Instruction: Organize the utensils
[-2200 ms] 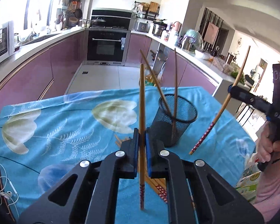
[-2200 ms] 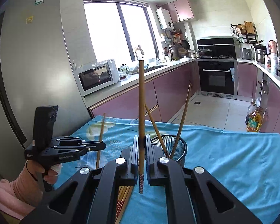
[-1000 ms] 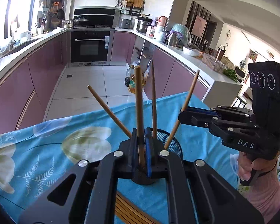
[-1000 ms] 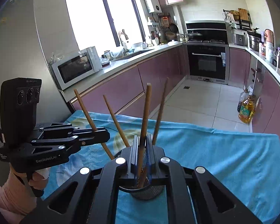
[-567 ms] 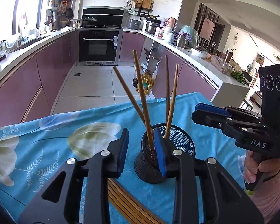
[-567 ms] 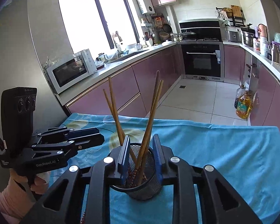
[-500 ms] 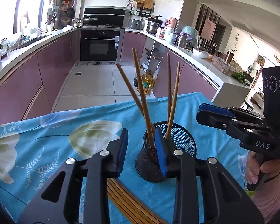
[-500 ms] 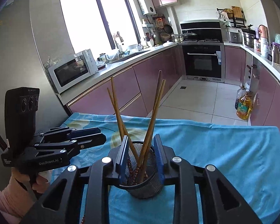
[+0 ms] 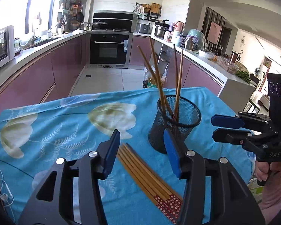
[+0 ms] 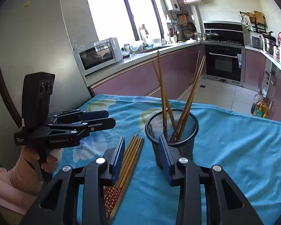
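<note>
With both grippers empty, we read the task as partly done. Four chopsticks (image 9: 176, 78) stand tip-down in the mesh cup (image 9: 175, 123), leaning against its rim in two crossed pairs. In the left wrist view, the left gripper (image 9: 142, 151) has its jaws spread wide with nothing between them; the cup sits just ahead of the right jaw. The right gripper (image 10: 142, 156) is likewise parted and bare, its right jaw just in front of the cup wall.

What is left is the bundle (image 10: 129, 166) of loose chopsticks lying flat on the blue cloth (image 9: 46, 131). It runs between and under the jaws of each gripper in its own view, patterned ends toward the cameras; we count about five or six, though the overlap hides the exact number. We judge that each stick must be lifted, turned upright and dropped into the cup. Thin sticks packed side by side may be hard to single out.
</note>
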A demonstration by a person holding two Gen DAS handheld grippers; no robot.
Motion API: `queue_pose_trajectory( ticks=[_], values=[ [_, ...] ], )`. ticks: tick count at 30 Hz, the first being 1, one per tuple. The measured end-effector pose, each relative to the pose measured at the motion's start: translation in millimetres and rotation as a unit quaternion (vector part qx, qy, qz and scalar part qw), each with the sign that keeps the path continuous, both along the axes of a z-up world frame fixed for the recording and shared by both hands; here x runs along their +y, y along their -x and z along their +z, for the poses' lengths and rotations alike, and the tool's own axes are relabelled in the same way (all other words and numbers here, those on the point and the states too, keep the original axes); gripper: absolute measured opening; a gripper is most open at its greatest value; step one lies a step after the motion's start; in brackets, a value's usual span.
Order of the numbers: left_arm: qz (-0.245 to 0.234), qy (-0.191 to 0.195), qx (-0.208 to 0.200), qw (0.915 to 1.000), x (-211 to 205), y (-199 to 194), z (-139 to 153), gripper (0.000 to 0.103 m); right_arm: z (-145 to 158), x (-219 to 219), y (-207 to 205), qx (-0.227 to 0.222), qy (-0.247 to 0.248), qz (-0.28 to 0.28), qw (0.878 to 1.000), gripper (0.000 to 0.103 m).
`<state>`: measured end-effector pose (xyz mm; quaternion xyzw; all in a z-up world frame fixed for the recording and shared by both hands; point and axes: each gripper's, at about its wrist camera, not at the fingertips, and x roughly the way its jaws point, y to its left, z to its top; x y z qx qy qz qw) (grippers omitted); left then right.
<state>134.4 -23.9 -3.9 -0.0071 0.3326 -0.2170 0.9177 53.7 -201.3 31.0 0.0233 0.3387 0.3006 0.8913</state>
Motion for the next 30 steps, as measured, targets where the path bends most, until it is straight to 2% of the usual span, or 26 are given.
queue_pose_trajectory(
  ticks=[6, 12, 22, 30],
  values=[
    [0.006, -0.018, 0.05, 0.9986, 9.9, 13.3, -45.2, 0.048, -45.8, 22.5, 2.9, 0.058, 0.026, 0.014, 0.998, 0.035],
    [-0.002, -0.025, 0.088, 0.9958, 10.7, 21.3, -77.4, 0.048, -67.1, 31.2, 5.1, 0.094, 0.029, 0.013, 0.995, 0.034],
    [-0.016, -0.046, 0.1, 0.9938, -4.5, 26.9, -87.3, 0.046, -79.6, 42.3, 14.8, 0.105, 0.05, 0.015, 0.993, 0.031],
    [-0.016, -0.063, 0.105, 0.9924, -8.2, 26.9, -92.4, 0.041, -83.6, 46.7, 14.0, 0.098, 0.071, 0.007, 0.993, 0.03]
  ],
)
